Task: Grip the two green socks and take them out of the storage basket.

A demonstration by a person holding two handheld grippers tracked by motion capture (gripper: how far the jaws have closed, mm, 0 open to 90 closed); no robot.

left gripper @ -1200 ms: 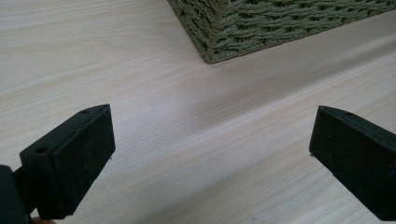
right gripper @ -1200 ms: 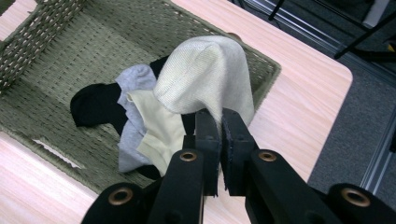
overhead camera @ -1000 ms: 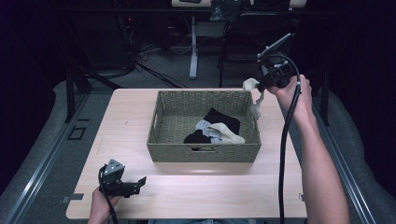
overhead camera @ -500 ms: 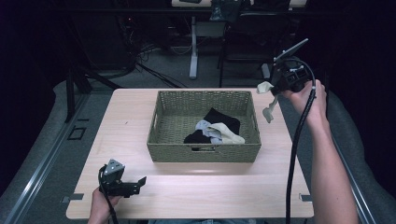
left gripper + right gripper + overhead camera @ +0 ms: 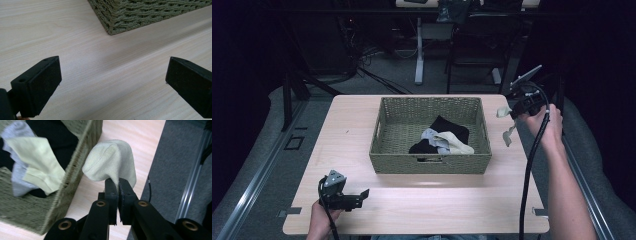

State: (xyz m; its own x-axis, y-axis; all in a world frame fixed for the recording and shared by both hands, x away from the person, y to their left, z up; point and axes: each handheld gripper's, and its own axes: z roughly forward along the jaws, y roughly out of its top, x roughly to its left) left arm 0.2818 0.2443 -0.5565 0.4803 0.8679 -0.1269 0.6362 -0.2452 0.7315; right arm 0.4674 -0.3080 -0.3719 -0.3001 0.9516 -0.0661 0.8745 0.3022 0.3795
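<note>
A cream sock hangs in the air over the table's right edge, to the right of the woven basket. My right gripper is shut on that sock. Inside the basket lie another cream sock, a grey sock and black socks. My left gripper rests low at the table's front left, open, with bare wood between its jaws. A corner of the basket lies ahead of it.
The light wooden table carries the basket in its middle. Dark floor, metal rails and a table leg surround it. A black cable trails from my right gripper along the forearm.
My right gripper has carried the cream sock rightward from the basket's right rim out over the table's right edge. The left gripper has stayed put.
</note>
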